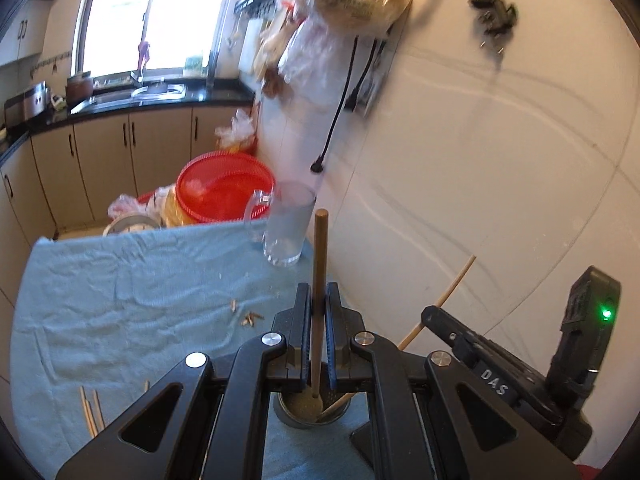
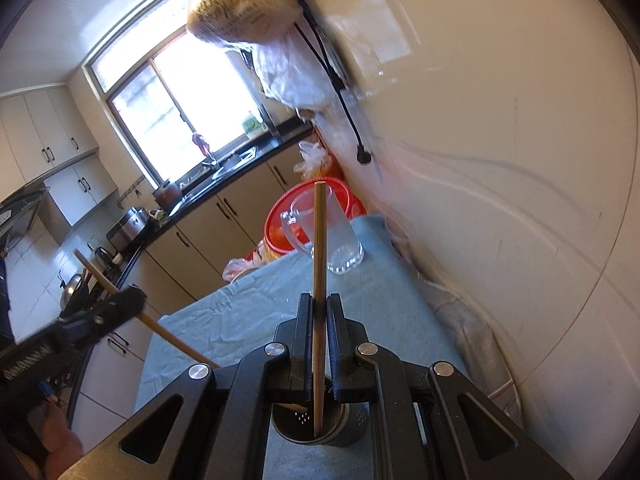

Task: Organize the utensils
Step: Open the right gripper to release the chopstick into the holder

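My left gripper [image 1: 319,304] is shut on a brown wooden spoon [image 1: 320,264], its bowl end down inside a dark perforated metal holder [image 1: 310,414] on the blue cloth. My right gripper [image 2: 320,312] is shut on a light wooden chopstick [image 2: 319,248], its lower tip inside the same holder [image 2: 316,426]. The right gripper [image 1: 432,316] shows at the right of the left wrist view with its chopstick [image 1: 456,284] slanting into the holder. The left gripper [image 2: 132,300] shows at the left of the right wrist view with the spoon handle [image 2: 168,334].
A blue cloth [image 1: 132,292] covers the table. A clear glass mug [image 1: 286,224] stands at its far edge by the white wall [image 1: 500,160]. Loose chopsticks [image 1: 90,410] lie at the front left, small wooden bits [image 1: 248,316] mid-cloth. A red basin [image 1: 224,192] sits beyond.
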Demonstrator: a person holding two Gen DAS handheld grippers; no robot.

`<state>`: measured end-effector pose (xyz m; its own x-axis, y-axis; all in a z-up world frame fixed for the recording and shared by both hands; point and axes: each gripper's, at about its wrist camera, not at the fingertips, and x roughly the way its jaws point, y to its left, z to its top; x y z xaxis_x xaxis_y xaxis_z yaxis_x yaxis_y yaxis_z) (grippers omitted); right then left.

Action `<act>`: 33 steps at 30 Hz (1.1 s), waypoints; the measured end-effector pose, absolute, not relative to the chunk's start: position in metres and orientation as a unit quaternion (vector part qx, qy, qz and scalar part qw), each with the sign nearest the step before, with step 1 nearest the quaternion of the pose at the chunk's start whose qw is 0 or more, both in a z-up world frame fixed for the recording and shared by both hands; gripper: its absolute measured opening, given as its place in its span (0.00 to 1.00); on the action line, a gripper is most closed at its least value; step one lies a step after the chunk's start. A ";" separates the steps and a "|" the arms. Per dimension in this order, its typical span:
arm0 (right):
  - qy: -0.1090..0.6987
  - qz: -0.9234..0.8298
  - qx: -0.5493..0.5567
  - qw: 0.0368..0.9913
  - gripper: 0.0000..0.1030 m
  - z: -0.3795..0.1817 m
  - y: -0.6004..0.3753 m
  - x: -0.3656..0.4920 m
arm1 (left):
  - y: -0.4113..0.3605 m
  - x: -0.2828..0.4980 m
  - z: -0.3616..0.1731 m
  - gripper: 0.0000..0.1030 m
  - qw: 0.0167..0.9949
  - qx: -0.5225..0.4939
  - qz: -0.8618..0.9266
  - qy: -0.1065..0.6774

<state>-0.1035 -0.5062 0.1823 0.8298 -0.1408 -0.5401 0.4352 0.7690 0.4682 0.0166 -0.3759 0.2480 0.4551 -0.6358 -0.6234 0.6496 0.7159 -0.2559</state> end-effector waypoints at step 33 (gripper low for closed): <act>0.230 -0.216 0.212 0.925 0.66 0.217 -0.485 -0.133 | -0.322 0.013 0.251 0.49 0.887 0.005 -0.328 0.325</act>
